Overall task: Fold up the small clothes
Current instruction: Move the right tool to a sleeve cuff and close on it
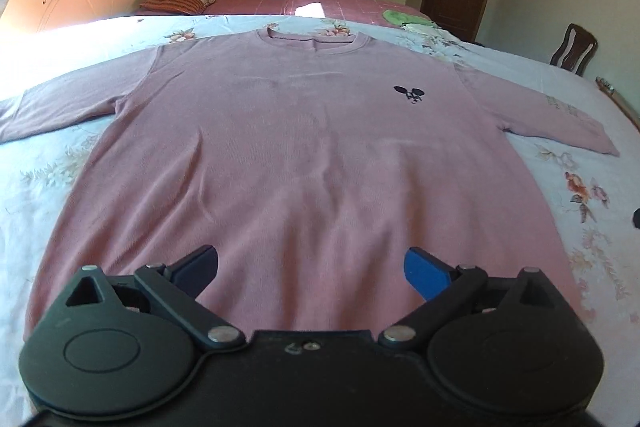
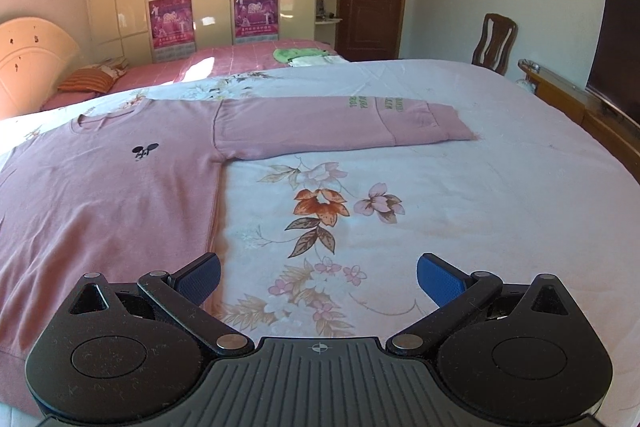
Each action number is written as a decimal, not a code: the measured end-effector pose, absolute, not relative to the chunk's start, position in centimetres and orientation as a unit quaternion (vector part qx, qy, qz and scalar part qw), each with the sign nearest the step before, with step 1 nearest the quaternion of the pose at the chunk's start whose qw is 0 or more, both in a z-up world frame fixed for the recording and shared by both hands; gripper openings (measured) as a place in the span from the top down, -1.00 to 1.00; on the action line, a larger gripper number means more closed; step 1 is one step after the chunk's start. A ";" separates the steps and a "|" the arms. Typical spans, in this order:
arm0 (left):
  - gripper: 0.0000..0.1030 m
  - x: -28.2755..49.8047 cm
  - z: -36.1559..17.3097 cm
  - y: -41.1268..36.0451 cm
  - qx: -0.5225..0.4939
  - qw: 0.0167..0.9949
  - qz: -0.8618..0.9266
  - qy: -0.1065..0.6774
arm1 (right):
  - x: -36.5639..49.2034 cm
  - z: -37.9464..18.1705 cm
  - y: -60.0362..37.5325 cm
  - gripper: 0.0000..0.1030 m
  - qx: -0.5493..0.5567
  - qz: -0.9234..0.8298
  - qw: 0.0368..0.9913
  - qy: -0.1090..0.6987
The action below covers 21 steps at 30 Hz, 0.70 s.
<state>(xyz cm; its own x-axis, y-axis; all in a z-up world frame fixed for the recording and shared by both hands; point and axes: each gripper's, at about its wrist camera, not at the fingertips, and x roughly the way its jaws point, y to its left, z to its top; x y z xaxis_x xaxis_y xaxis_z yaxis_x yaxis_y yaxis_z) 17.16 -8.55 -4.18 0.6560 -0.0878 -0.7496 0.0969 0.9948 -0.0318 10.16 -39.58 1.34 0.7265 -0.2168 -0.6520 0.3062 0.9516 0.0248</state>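
Inspector: The pink sweatshirt (image 1: 304,155) lay flat, front up, on the floral bedsheet (image 2: 460,195), both sleeves spread out sideways. No fold had been made.

Clerk: And the tongs?

Inspector: The left tongs (image 1: 311,273) hung low over the hem, level and pointing toward the neckline (image 1: 312,41), jaws wide apart, holding nothing. The right tongs (image 2: 319,281) were likewise open and empty, over the sheet just beside the garment's side seam.

Clerk: Recommendation?

Inspector: In my judgement, the right sleeve (image 2: 340,125) should be pinched near its cuff, carried across the chest, and kept taut so no crease forms
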 end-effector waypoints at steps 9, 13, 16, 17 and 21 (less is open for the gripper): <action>-0.91 22.5 -3.9 -7.9 -0.006 0.932 0.012 0.363 | 16.1 0.3 -45.8 -0.99 0.088 -0.175 0.933 0.301; -0.45 25.4 -4.4 -9.2 0.020 0.933 0.006 0.358 | 18.9 -0.5 -49.8 -0.98 0.113 -0.194 0.932 0.284; -0.49 27.6 -5.1 -10.1 0.006 0.934 0.002 0.357 | 21.3 -1.3 -52.7 -0.17 0.129 -0.204 0.927 0.287; -0.56 28.1 -5.2 -10.4 0.003 0.934 0.002 0.357 | 22.0 -1.6 -53.9 -0.17 0.137 -0.207 0.925 0.287; -0.54 30.2 -5.8 -11.4 -0.018 0.934 -0.008 0.357 | 24.0 -2.5 -57.3 -0.17 0.160 -0.220 0.920 0.281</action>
<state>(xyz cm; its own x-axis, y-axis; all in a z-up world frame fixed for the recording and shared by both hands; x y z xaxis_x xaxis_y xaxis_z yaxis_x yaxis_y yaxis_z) 30.16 -11.43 -5.81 0.7447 -0.0278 -0.6668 0.0026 0.9992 -0.0388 23.98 -57.35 -2.51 0.7460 -0.3146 -0.5870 0.4945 0.8520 0.1718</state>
